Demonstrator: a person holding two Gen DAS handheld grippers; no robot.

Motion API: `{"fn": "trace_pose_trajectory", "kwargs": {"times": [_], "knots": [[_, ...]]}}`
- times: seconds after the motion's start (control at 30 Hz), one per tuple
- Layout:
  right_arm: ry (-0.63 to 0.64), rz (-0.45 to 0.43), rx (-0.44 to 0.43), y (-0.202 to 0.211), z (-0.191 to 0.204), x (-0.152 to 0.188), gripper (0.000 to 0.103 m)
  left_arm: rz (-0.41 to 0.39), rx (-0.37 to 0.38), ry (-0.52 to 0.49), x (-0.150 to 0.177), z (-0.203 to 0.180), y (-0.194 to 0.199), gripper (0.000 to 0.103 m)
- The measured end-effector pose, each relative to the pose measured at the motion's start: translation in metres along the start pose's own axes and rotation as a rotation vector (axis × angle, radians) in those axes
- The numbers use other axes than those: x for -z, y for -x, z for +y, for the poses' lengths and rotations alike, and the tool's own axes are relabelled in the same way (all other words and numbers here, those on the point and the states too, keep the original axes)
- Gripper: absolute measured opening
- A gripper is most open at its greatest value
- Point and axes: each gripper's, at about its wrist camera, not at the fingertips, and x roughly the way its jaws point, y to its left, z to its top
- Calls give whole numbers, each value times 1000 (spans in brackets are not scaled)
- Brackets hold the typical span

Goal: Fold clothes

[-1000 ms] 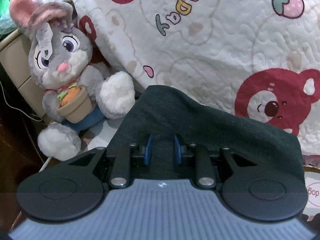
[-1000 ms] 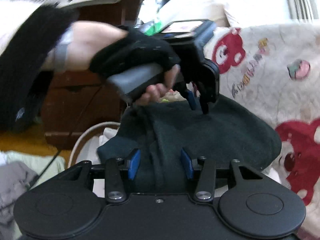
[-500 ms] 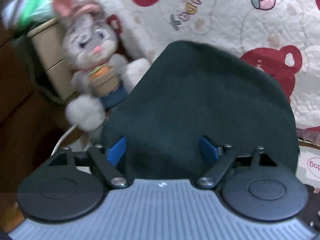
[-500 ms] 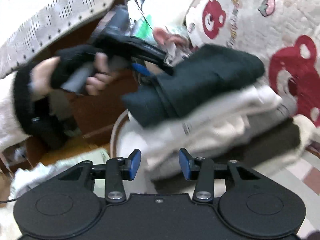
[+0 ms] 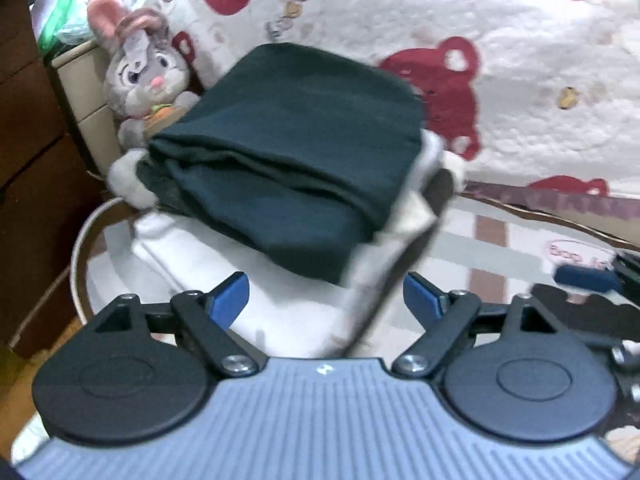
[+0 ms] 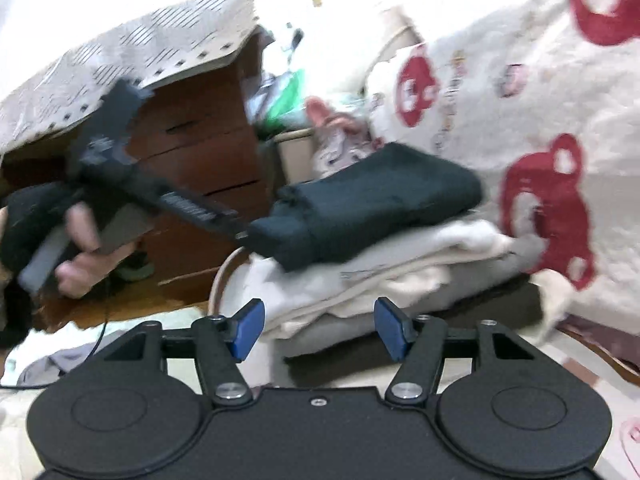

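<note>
Bear-print quilt [image 5: 500,40] behind; brown wooden drawers [image 6: 200,160] left; plush rabbit [image 5: 140,68] against cream cabinet [image 5: 86,92].

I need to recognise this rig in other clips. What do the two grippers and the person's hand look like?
Both grippers have black linkage arms, round black discs and blue finger pads. The left gripper has a ribbed grey-blue body, the right gripper a black one. The hand wears a black fingerless glove.

The folded dark garment [image 5: 292,148] is matt, soft knit cloth, lying on pale fleecy cloth [image 6: 400,256]. Behind, the quilt [image 5: 520,40] is stitched, puckered cotton with printed red bears. The toy rabbit [image 5: 140,68] at far left is furry plush. The drawers [image 6: 200,152] are glossy brown wood. Each hand-held gripper shows matt black plastic, blue rubbery pads [image 5: 230,296] and shiny metal screws [image 6: 230,391].
</note>
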Motion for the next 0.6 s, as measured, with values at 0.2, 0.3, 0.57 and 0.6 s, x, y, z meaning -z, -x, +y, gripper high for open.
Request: {"fn": "trace_pose_trajectory", "kwargs": {"times": [0.2, 0.3, 0.57, 0.6], "knots": [[37, 33, 71, 30, -2, 3, 66, -19, 40, 58, 42, -62, 23, 93], [32, 45, 106, 50, -2, 11, 66, 7, -8, 67, 63, -82, 21, 97], [49, 104, 258, 94, -9, 30, 67, 97, 19, 108, 119, -123, 11, 97], [38, 108, 276, 99, -10, 31, 67, 103, 25, 113, 123, -126, 13, 97]]}}
